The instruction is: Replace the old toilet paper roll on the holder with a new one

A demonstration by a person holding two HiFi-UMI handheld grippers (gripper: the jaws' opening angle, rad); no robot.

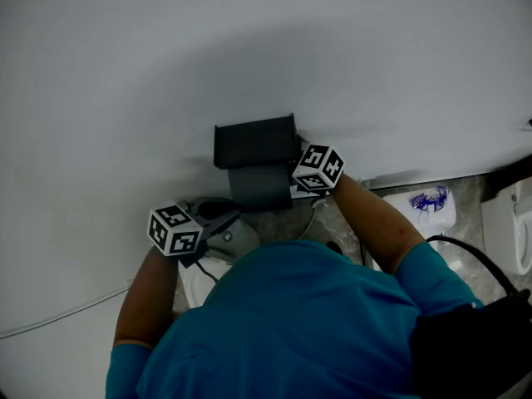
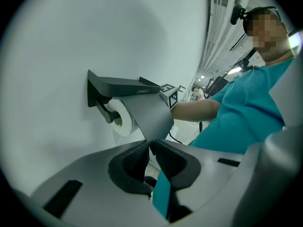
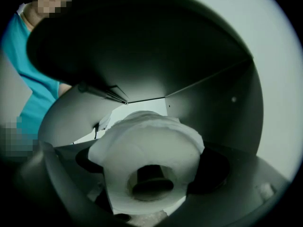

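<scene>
A dark holder (image 1: 253, 141) is fixed to the white wall, with a grey flap (image 1: 260, 187) hanging from its front. My left gripper (image 1: 223, 219) is shut on the lower corner of that flap (image 2: 150, 117), its jaws (image 2: 150, 145) pinching it and holding it swung outward. Beneath the flap a white toilet paper roll (image 2: 121, 117) sits on the holder's arm. My right gripper (image 3: 151, 163) reaches in from the other side with its jaws around the roll (image 3: 147, 150), seen end-on with the dark arm in its core. Its marker cube (image 1: 317, 169) shows beside the flap.
A white pack with blue print (image 1: 429, 201) lies on the stone floor at the right. A white fixture (image 1: 514, 223) stands at the far right and a white toilet (image 1: 202, 279) below my left gripper. A thin cable (image 1: 58, 315) runs along the wall.
</scene>
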